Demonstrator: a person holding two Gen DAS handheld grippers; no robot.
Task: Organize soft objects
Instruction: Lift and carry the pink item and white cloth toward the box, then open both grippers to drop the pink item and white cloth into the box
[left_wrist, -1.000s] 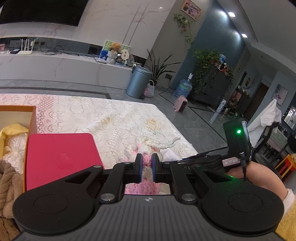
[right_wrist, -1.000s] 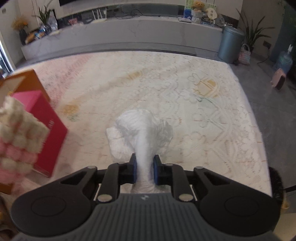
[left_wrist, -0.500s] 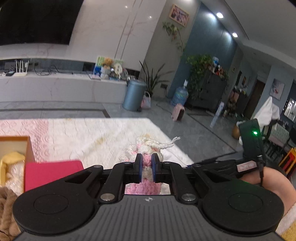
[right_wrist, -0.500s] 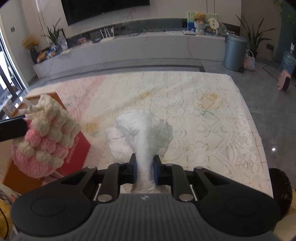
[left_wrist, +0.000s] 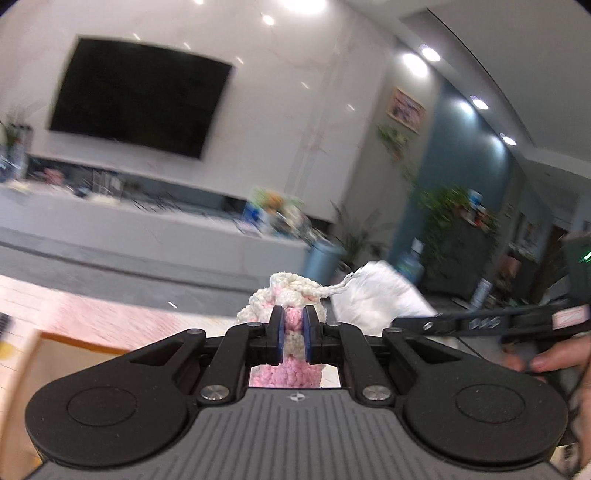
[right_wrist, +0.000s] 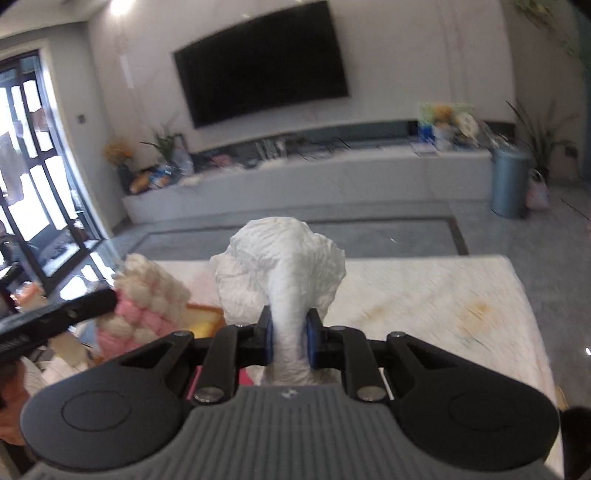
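knit piece (left_wrist: 291, 314): chunky crochet, pink and cream bobbles, cream cord tail sticking out to the right at the top
knit piece state: pinched in the middle between the left gripper (left_wrist: 294, 334) pads, lifted clear of the table, pink end hanging below the pads
knit piece in right view (right_wrist: 147, 306): up at left, over the orange box edge
white cloth (right_wrist: 284, 273): crinkled, thin, bunched into a narrow neck that flares to a ruffled top
white cloth state: neck clamped by the right gripper (right_wrist: 289, 339), held upright off the table
relation: cloth (left_wrist: 376, 299) sits just right of the knit piece; contact can't be told
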